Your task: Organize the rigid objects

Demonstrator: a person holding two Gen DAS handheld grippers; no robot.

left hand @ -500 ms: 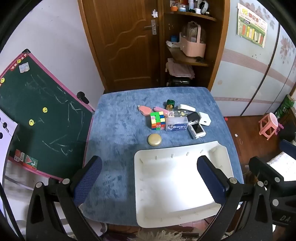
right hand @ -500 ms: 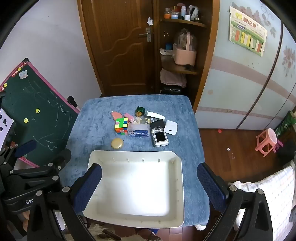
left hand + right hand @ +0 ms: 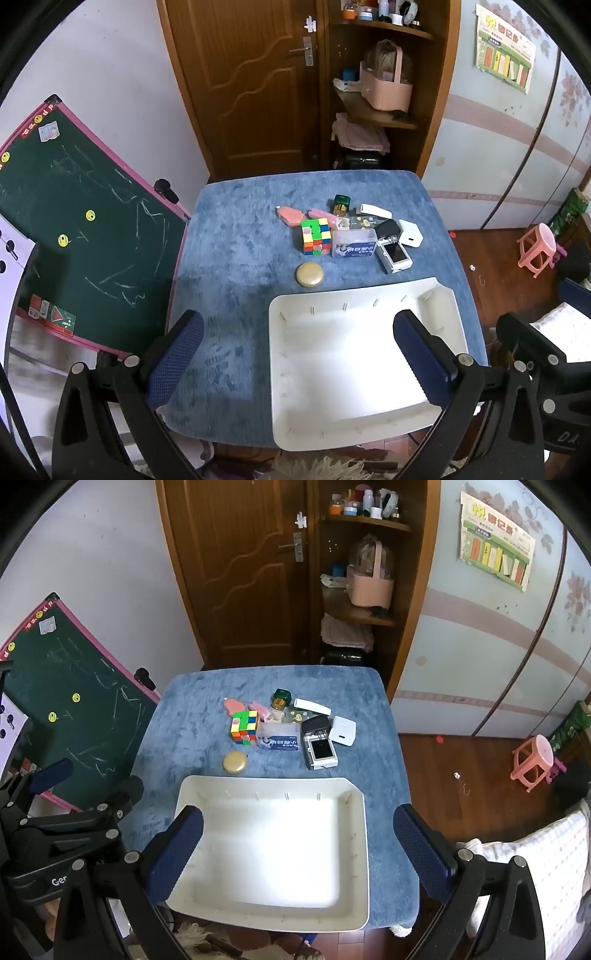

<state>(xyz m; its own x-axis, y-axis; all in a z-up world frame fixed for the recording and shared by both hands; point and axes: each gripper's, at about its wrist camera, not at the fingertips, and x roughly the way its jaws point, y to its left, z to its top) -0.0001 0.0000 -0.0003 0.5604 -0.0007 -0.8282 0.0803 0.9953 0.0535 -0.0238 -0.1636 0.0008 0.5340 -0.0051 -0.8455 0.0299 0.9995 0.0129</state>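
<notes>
Above white tray (image 3: 354,849): both hand-held grippers, left (image 3: 299,354) and right (image 3: 299,843), unchanged, released, grasping nothing; cube (image 3: 244,726) unmoved.

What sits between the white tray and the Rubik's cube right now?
Only the round gold tin, alone on the blue cloth just beyond the white tray rim and short of the Rubik's cube. Both wrist views show it; the tray holds nothing.

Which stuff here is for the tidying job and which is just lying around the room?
For the job: white tray, puzzle cube, round gold tin, blue-label box, phone, white charger, green case.

Lying about: chalkboard, pink stool, pink basket.
</notes>
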